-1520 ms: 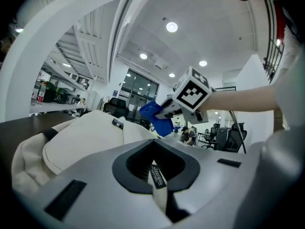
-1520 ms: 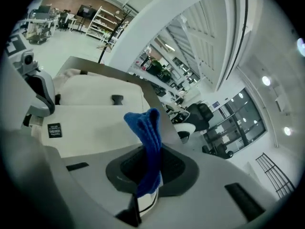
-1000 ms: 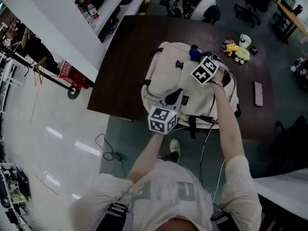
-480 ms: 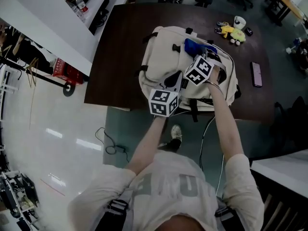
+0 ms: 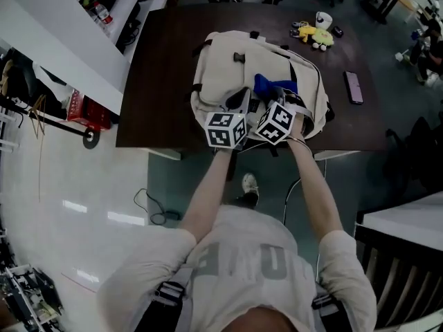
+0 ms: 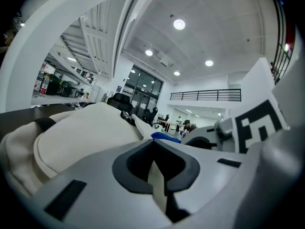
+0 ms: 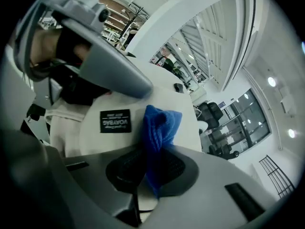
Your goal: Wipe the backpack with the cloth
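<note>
Backpack (image 5: 228,68), cream, lies flat on table (image 5: 159,81), its 6 o'clock edge toward the person; contents not visible. Cloth (image 5: 268,85), blue, rests on the backpack just 3 o'clock of centre, touching the fabric. Right gripper (image 5: 270,101): jaws clamped tight on the cloth's lower end, bunched top sticking up past them, black label (image 7: 115,120) on the backpack at 9 o'clock of the cloth. Left gripper (image 5: 241,106): jaws closed, thin cream fold of backpack fabric pinched between them. Both grippers sit side by side at the backpack's 6 o'clock edge, marker cubes nearly touching. Toys (image 5: 315,34) on table at 1 o'clock of backpack, phone (image 5: 353,87) at 3 o'clock, both apart from it.
</note>
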Demonstrator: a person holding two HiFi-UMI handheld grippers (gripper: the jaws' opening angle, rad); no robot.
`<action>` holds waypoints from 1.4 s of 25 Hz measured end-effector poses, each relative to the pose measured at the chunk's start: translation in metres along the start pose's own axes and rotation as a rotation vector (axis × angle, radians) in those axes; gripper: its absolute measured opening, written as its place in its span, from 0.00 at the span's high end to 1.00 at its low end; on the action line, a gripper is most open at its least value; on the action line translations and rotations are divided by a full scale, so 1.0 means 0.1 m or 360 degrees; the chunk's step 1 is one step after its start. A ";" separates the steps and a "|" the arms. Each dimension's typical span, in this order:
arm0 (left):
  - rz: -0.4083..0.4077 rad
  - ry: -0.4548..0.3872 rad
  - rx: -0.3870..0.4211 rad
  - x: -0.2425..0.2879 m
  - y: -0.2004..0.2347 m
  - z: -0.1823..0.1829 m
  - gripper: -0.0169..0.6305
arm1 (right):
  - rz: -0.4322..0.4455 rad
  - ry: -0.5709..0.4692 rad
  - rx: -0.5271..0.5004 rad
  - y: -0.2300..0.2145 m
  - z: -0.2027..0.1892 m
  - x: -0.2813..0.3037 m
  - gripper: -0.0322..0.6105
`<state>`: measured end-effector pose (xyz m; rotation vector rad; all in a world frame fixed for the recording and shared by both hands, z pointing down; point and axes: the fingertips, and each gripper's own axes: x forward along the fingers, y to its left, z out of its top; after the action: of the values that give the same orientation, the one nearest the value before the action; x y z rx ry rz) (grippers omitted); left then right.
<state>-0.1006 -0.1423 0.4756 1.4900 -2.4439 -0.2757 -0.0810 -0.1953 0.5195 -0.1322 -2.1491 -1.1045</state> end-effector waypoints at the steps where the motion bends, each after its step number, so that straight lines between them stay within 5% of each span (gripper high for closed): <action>1: -0.0001 0.0003 0.0001 -0.01 0.00 0.00 0.97 | 0.0014 0.0001 0.0000 0.08 -0.02 -0.05 0.89; 14: -0.0043 0.0008 -0.0017 -0.02 -0.02 0.01 0.97 | 0.0219 -0.0013 -0.0148 1.15 -0.07 -0.49 0.89; 23: -0.0047 0.0015 -0.0025 -0.02 -0.04 0.01 0.97 | 0.0334 -0.0062 -0.0146 1.29 -0.06 -0.58 0.89; 25: -0.0055 0.0018 -0.0027 -0.02 -0.05 0.00 0.97 | 0.0336 -0.0109 -0.0101 1.14 -0.03 -0.60 0.89; 29: -0.0046 0.0021 -0.0016 -0.05 -0.05 -0.02 0.97 | -0.0013 -0.0185 0.0087 0.18 -0.01 -0.65 0.89; 35: 0.0003 0.0021 0.0021 -0.04 -0.04 -0.01 0.97 | -0.0252 -0.0097 -0.0009 -1.20 -0.22 -0.35 0.89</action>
<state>-0.0953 -0.1405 0.4748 1.4898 -2.4412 -0.2492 -0.0886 -0.2797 0.4253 0.0022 -2.2421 -1.2105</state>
